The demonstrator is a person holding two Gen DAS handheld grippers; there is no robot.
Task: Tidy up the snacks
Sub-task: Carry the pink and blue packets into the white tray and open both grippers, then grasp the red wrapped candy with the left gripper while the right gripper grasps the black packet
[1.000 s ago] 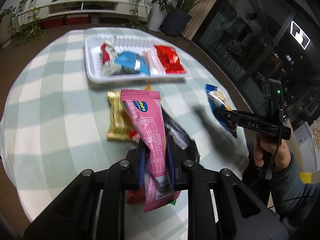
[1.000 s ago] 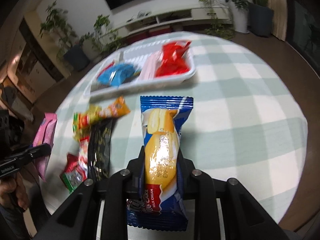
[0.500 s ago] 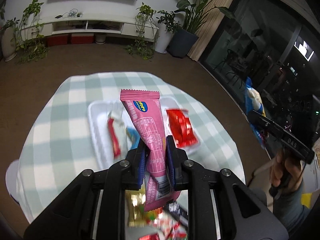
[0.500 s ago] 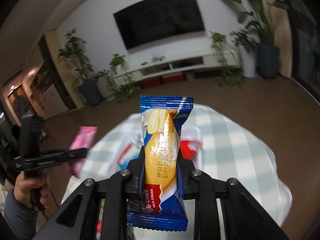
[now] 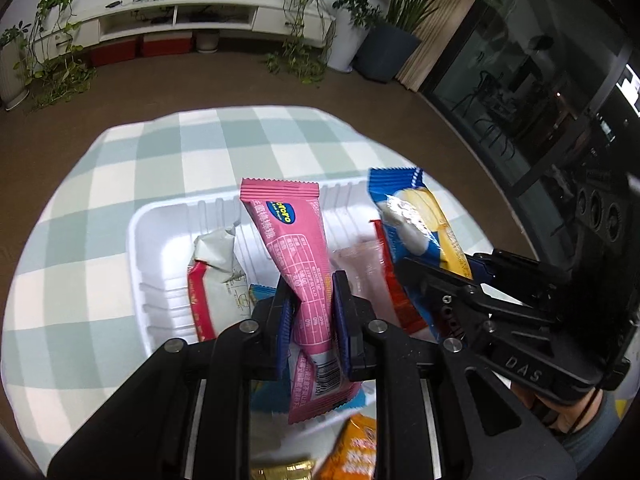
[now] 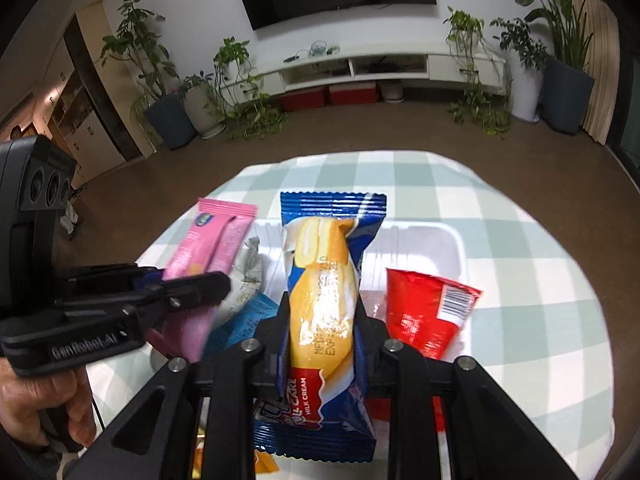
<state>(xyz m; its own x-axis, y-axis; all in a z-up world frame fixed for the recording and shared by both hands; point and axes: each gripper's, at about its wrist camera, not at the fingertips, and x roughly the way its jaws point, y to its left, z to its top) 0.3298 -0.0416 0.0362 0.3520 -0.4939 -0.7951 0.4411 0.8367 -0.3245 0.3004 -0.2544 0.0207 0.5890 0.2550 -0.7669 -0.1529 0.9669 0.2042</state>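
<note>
While both packets are held above the tray, the bench [image 5: 120, 184] with its checked cloth is seen beneath everything, and the white tray [image 5: 148, 248] lies on it, ribbed walls showing at its far and left sides. Inside the tray a white-and-red packet [image 5: 218, 280], a small blue packet [image 6: 248, 320] and a red packet [image 6: 424, 312] are already laid, so free floor is judged scarce; a clear strip is seen between the white-and-red packet and the red one. The right tool [image 6: 322, 328] is clamped on the blue-and-yellow cake packet [image 6: 324, 292], which is carried over the middle of the tray. The left tool [image 5: 312, 312] is clamped on the pink packet [image 5: 292, 248], which is pinched near its lower half and is poised over the tray's left-centre. The two tools are held just beside each other, so a collision is judged the chief risk. The step is best done one side at a time: each packet is lowered flat and lengthwise into a bare lane, parallel to its neighbours, and is released only when its far end is touching the tray floor. Overlap with the packets already placed is to be avoided. Loose gold and orange wrappers [image 5: 352, 448] near the front edge are judged still to be sorted.
</note>
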